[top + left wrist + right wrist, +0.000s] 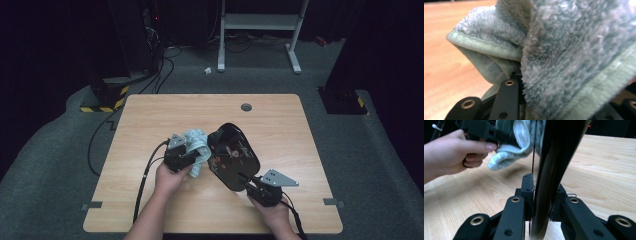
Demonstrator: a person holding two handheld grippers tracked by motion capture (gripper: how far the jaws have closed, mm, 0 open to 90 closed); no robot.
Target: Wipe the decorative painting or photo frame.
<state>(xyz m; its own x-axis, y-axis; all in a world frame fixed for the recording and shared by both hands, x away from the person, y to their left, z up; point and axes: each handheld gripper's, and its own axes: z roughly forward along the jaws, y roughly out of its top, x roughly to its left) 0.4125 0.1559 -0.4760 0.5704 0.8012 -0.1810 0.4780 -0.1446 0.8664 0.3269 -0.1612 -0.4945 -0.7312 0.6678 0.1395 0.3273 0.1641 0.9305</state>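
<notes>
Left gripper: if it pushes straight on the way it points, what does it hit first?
Probably the black tray. The left gripper is shut on the cloth and points right, at the tray that the right gripper holds tilted. The cloth already looks pressed to it, though depth is unclear.

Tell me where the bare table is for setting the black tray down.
Free: the far strip of the table up to the grommet hole, the right side beyond the black tray, and the left edge outside the left gripper. Crowded: the middle, where the blue-green cloth meets the tray, down to the right gripper.
</notes>
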